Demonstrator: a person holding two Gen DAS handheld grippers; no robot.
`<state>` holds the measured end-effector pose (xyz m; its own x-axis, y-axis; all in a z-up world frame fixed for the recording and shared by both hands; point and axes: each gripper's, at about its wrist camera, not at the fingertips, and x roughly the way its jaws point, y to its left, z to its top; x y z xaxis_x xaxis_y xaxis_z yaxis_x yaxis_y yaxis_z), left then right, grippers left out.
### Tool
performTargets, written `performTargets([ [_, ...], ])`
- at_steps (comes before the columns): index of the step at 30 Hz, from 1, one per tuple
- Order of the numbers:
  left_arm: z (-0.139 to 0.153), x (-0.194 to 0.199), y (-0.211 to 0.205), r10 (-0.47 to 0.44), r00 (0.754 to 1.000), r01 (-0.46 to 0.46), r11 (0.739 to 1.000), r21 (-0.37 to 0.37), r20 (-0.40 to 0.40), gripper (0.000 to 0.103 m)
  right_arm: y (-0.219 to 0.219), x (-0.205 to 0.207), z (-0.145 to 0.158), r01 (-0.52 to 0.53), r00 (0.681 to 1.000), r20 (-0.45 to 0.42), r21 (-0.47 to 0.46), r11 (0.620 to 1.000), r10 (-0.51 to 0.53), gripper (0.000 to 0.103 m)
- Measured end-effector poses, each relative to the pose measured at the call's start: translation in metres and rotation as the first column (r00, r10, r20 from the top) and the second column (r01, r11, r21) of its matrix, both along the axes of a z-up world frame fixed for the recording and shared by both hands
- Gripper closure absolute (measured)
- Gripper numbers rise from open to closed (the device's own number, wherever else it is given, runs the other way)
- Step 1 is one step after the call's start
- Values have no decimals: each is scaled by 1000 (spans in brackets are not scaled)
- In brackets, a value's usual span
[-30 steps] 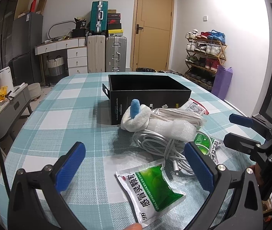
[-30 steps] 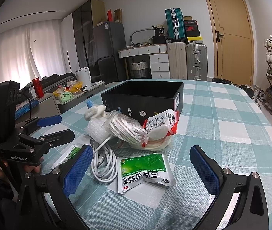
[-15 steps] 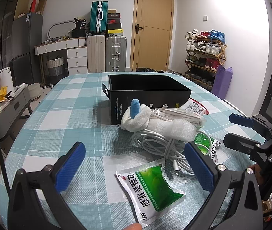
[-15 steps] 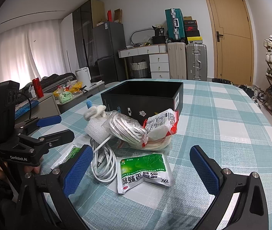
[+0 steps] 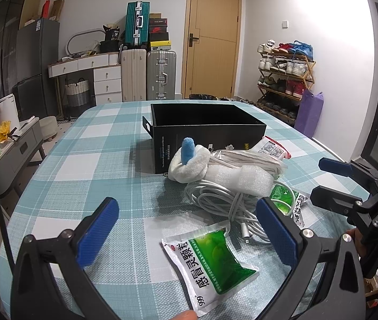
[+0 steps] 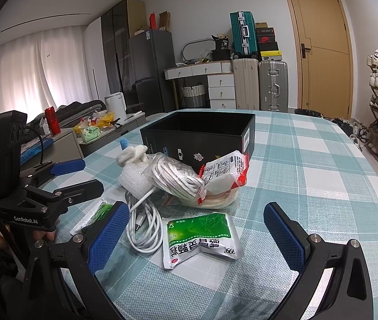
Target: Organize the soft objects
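Both the left tool and right tool hang open and empty above the counter, the green sachet lying centre-low between the right tool's fingers, nearer than the black box behind.

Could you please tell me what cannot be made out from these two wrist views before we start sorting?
- Floor of the black box: hidden in both views by its near walls.
- Second green sachet: partly hidden in the left wrist view by the left tool finger, in the right wrist view by the right tool finger.
- White cable: its far end is buried under the foam roll.
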<state>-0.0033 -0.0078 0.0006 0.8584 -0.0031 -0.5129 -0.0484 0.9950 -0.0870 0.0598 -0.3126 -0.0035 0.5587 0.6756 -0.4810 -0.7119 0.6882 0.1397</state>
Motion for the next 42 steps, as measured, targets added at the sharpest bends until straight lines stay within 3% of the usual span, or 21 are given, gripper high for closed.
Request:
performTargets([
  [17, 0, 0, -5, -8, 1000, 8, 999, 34, 0, 0, 0, 0, -2, -2, 1000, -2, -4, 1000, 2, 0],
  [34, 7, 0, -11, -28, 999, 30, 998, 60, -37, 0, 4, 8, -1, 33, 999, -22, -83, 996, -35, 0],
  [42, 5, 2, -7, -47, 998, 48, 999, 15, -40, 0, 2, 10, 3, 51, 999, -12, -114, 992, -53, 0],
])
